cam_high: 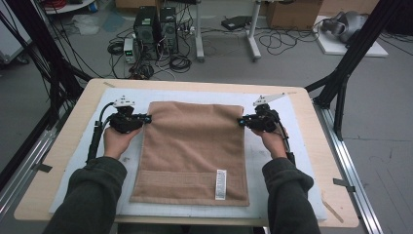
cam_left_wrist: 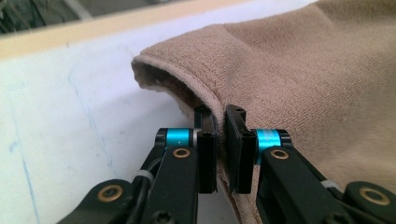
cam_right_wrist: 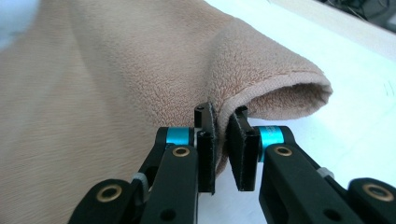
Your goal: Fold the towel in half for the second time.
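Beige towel (cam_high: 192,151) (one) pinched by two grippers; left gripper (cam_high: 146,118), right gripper (cam_high: 241,122).

No lettering can be read anywhere on the bench. A white care label (cam_high: 221,184) sewn near the front hem of a tan towel (cam_high: 192,146) carries rows of dark print, but the marks are too small and blurred to make out a single word or number. In the right gripper view, a few faint pen strokes (cam_right_wrist: 387,87) sit on the white mat (cam_right_wrist: 369,70) beside the towel's lifted corner, and they form no legible character. In the left gripper view, thin blue scribbles (cam_left_wrist: 88,112) mark the same mat, equally unreadable.
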`<state>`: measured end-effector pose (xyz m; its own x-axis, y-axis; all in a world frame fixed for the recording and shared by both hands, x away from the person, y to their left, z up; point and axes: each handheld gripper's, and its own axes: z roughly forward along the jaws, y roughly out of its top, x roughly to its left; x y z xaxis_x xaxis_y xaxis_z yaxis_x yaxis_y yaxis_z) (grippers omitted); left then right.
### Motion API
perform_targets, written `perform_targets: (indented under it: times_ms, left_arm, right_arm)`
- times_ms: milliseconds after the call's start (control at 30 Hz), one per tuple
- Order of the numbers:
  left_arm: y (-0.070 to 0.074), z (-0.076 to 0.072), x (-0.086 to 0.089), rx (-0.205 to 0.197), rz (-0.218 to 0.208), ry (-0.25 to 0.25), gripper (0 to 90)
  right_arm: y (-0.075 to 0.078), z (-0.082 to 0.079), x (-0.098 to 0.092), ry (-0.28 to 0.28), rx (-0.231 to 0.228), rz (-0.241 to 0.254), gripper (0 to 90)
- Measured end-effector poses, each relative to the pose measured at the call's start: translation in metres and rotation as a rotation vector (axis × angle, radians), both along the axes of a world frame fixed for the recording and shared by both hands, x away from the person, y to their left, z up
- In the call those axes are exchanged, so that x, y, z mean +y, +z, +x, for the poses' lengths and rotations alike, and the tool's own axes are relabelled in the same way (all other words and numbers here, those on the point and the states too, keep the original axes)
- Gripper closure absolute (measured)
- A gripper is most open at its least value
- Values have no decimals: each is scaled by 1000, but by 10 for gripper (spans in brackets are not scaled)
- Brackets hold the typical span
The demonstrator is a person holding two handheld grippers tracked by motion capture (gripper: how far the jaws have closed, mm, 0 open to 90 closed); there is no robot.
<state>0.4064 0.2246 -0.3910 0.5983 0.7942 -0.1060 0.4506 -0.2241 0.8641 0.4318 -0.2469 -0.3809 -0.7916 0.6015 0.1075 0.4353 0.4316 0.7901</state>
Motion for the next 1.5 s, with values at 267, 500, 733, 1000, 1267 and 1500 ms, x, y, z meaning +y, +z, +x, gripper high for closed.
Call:
perform_targets:
  times_ms: [267, 500, 733, 1000, 1267, 1500]
  left_arm:
    - [-7, -53, 9, -14, 35, -112, 834]
    - [-30, -89, 13, 22, 48, -168, 832]
    - [-39, -97, 18, 63, 47, -195, 811]
    - [-35, -100, 24, 82, 116, -200, 642]
    - [-14, -92, 36, 60, 107, -153, 490]
    - [-9, -58, 27, 71, 89, -109, 475]
  right_arm:
    - [8, -56, -4, 114, -6, -4, 824]
    - [-25, -86, -5, 139, 39, -6, 823]
    - [-48, -95, -9, 125, 79, -3, 819]
    - [-41, -97, -12, 105, 71, -19, 669]
    - [-21, -91, -24, 26, 27, 6, 465]
    - [-14, -59, -12, -10, 32, -12, 434]
